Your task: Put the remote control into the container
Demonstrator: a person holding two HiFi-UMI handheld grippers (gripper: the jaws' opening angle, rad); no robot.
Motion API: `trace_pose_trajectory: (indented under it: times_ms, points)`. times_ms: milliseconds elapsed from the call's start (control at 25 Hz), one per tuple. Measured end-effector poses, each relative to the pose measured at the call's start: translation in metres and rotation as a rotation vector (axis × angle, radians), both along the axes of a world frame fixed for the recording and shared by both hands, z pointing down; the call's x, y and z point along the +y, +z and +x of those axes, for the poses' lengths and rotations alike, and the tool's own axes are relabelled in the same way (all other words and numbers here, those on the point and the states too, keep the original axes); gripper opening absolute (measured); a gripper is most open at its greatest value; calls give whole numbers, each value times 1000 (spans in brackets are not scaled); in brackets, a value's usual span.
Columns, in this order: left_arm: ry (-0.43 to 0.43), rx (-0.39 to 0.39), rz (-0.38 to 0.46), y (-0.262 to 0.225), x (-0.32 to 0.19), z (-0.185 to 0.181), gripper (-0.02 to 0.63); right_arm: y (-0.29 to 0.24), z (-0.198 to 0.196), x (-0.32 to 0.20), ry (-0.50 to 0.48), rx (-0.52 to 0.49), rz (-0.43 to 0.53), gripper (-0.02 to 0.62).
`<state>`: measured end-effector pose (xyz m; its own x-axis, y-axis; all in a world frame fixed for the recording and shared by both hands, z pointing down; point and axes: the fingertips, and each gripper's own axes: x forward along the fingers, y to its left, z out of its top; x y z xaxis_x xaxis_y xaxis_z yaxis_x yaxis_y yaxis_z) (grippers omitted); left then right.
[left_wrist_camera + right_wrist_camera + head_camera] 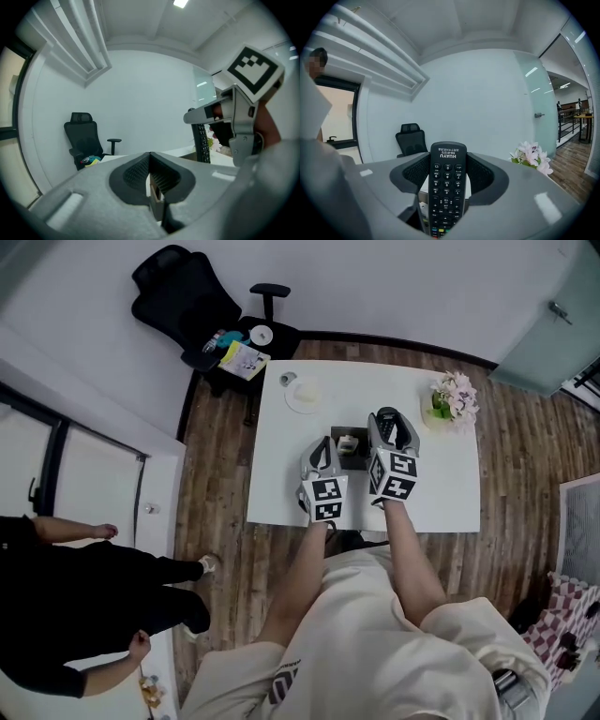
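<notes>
A black remote control [447,187] stands between the pads of my right gripper [448,164], buttons facing the camera, and the gripper is shut on it. In the head view the right gripper [394,427] holds the remote control [398,434] above the white table [441,493], just right of the small dark container [356,462]. A pale object lies inside the container. My left gripper [323,448] sits at the container's left side. Its jaws are shut, and a brown wall edge [155,202] shows in the slit under the left gripper's [150,161] pads. The left gripper view also catches the remote control [201,140].
A white plate [305,395] and a small cup [288,379] sit at the table's far left. A pot of pink flowers [455,399] stands at the far right. A black office chair [187,306] with clutter is beyond the table. A person in black [94,587] stands at the left.
</notes>
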<state>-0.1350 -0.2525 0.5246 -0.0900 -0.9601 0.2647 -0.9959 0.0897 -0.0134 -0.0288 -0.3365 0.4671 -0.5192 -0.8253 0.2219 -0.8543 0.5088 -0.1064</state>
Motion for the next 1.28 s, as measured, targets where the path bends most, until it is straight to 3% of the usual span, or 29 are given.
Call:
trace_pose_trajectory:
  times_ms: [280,560,800,960,1280]
  points:
    - [-8,31,-18,15,-3,-4,3,10,-6,5,-2,-30,59,249]
    - [-2,10,0,13,-10,1,3,-11,7,4,58,-92,194,249]
    - [-6,-10,-3,13,-10,-2,3,1,2,5,78,-82,232,249]
    - [-1,-10,-12,18,-10,-2,3,23,-3,7,69,-38,201,249]
    - [15,10,-21,24,-10,2,3,93,-2,23,18,29,-1,244]
